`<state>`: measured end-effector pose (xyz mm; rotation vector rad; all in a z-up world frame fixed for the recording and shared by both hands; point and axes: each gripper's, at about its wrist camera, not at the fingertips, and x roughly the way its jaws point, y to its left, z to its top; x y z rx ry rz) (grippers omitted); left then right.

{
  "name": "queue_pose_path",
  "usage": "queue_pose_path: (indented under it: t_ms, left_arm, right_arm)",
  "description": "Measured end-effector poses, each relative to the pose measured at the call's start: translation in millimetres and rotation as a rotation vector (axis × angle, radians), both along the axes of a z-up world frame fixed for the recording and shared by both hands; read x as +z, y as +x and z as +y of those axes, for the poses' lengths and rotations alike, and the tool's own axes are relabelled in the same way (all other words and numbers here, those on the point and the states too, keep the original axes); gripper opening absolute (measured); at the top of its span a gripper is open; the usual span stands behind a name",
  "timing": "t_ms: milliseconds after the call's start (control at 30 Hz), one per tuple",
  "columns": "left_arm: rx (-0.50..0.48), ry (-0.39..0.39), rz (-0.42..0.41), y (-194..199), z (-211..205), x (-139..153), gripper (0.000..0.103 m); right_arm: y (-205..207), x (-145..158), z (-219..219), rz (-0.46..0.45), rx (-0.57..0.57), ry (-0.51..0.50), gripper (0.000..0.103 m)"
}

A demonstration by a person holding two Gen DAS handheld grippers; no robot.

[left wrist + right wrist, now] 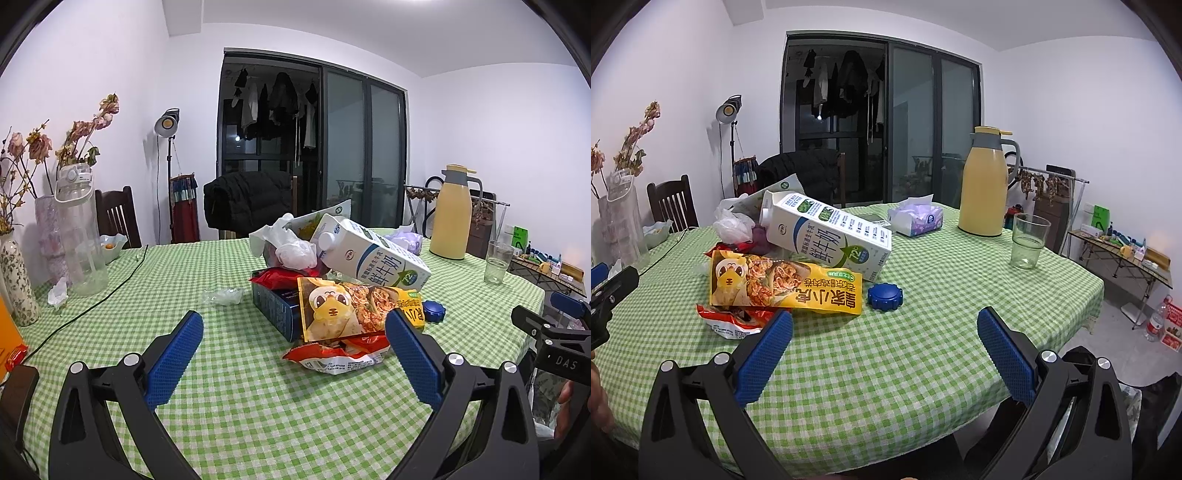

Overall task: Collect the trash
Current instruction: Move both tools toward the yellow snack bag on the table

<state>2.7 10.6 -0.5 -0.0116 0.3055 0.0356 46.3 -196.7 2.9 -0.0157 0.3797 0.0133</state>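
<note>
Green checked tablecloth (236, 387) with trash heaped mid-frame; left gripper (293, 325) and right gripper (885, 325), jaws wide and empty, face yellow snack bag (783, 286), apparently for pickup.

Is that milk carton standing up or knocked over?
Knocked over. The milk carton lies tilted on the trash pile, its capped spout end raised.
</note>
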Motion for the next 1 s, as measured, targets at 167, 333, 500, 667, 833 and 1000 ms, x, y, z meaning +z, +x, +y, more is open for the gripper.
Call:
queue_pose_path:
  t_ms: [167,333,500,667,833,1000]
  left_arm:
    - [0.003,0.0,0.006,1.2,2.0,-0.7,0.096]
    - [0.003,-0.001,0.01,3.0,4.0,-3.3,0.096]
    - [-0.001,0.0,0.037,11.7,6.7,-9.0,0.096]
    - [0.004,0.001,0.054,17.6,8.6,-11.7,0.096]
    - [0.004,0.006,0.053,16.2,7.0,-11.3,0.096]
    - [-0.003,0.01,0.047,14.1,4.2,-9.9,0.096]
  right_arm:
    - [0.1,-0.8,-0.7,-0.001,-0.002,0.001,0.096]
    - [1.7,-3.7,0.3,0.001,0.006,-0.011,0.096]
    - [9.4,-14.5,-0.2,0.019,0.011,-0.021,0.096]
    - [17.2,-24.2,-1.8,0.048,0.016,-0.004,0.096]
    - [12.3,-25.2,-3.7,0.042,0.009,-0.006,0.097]
    - [9.7,-20.1,-3.6,0.025,0.01,-0.013,0.096]
